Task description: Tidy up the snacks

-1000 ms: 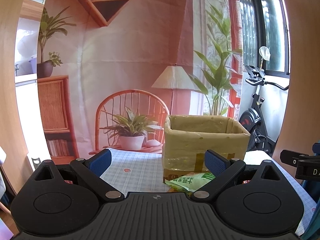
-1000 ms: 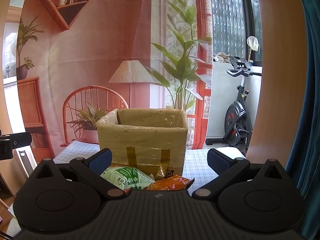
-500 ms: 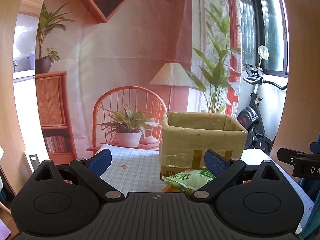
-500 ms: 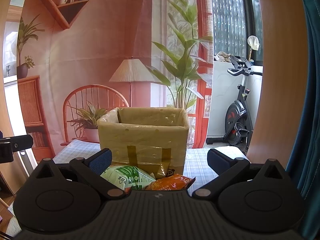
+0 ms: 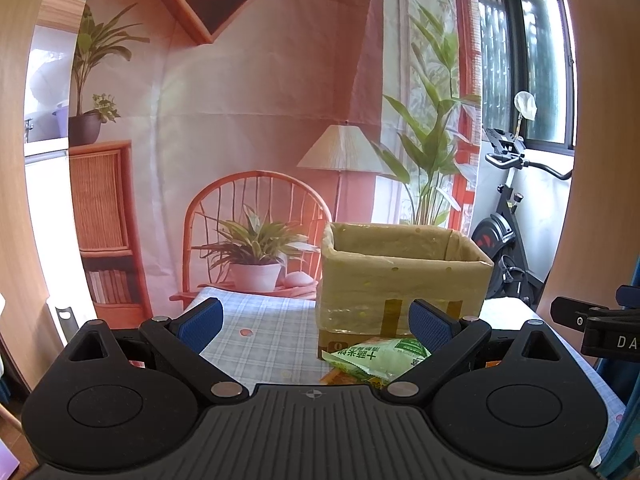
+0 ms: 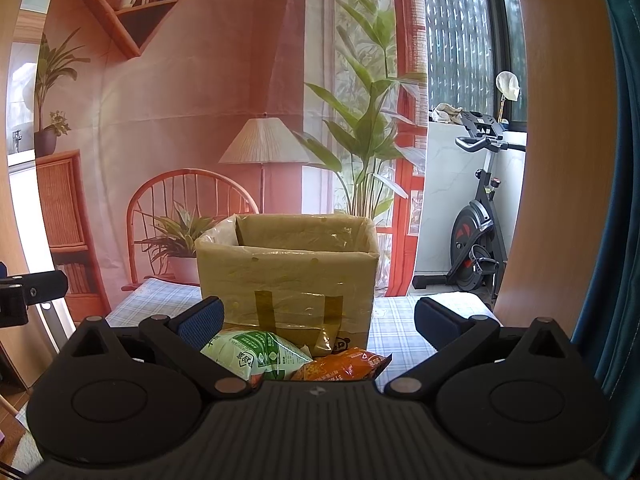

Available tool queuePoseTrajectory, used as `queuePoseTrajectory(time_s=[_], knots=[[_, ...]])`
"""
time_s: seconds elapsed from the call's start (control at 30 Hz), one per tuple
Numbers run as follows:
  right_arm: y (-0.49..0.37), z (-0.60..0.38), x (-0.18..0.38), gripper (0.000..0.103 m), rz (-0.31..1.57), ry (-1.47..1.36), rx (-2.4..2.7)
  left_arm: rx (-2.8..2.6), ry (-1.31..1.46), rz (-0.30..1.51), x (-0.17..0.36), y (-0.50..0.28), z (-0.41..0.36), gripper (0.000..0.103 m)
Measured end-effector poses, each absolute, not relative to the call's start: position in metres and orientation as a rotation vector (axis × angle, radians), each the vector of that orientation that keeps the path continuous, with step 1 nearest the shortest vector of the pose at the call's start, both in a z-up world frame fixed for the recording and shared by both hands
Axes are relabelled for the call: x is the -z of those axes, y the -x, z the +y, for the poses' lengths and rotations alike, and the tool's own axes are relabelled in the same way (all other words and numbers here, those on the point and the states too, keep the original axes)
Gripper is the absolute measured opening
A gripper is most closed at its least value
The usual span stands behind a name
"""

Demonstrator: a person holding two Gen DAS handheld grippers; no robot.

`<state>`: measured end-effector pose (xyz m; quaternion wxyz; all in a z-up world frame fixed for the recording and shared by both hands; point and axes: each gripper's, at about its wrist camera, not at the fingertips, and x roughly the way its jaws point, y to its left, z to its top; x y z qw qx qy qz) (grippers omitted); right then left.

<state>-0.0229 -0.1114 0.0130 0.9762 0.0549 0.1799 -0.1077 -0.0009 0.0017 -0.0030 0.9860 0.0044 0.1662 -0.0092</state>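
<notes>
An open cardboard box (image 5: 400,280) (image 6: 288,280) stands on the checked tablecloth (image 5: 264,336). A green snack bag (image 5: 380,358) (image 6: 256,354) lies in front of the box, with an orange snack bag (image 6: 344,364) beside it on the right. My left gripper (image 5: 316,326) is open, held above the table short of the box, its right pad just over the green bag. My right gripper (image 6: 318,320) is also open and empty, facing the box front, with both bags low between its fingers. The box's inside is hidden.
Behind the table hangs a printed backdrop (image 5: 248,120) of a room. An exercise bike (image 6: 476,248) stands at the right by the window. A teal curtain (image 6: 616,200) borders the right edge. The other gripper's body (image 5: 600,332) shows at the left wrist view's right edge.
The left gripper has tilted down and shifted slightly, so the box sits lower and further left in its view. The right view is nearly unchanged. Both stay open.
</notes>
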Motion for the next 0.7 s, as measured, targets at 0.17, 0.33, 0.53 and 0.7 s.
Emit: queuePoseTrajectory(time_s=[0.17, 0.33, 0.53, 0.7], knots=[[0.023, -0.112, -0.013, 0.103, 0.361, -0.111, 0.214, 0.009, -0.012, 0.334, 0.004, 0.000, 0.001, 0.100], [0.022, -0.114, -0.007, 0.103, 0.341, -0.107, 0.174, 0.021, -0.005, 0.335, 0.007, -0.004, 0.005, 0.100], [0.015, -0.128, 0.006, 0.103, 0.309, -0.122, 0.152, 0.008, 0.021, 0.331, 0.024, -0.022, 0.019, 0.100], [0.003, -0.144, 0.038, 0.103, 0.350, -0.141, 0.159, -0.022, 0.017, 0.387, 0.055, -0.048, 0.032, 0.100]])
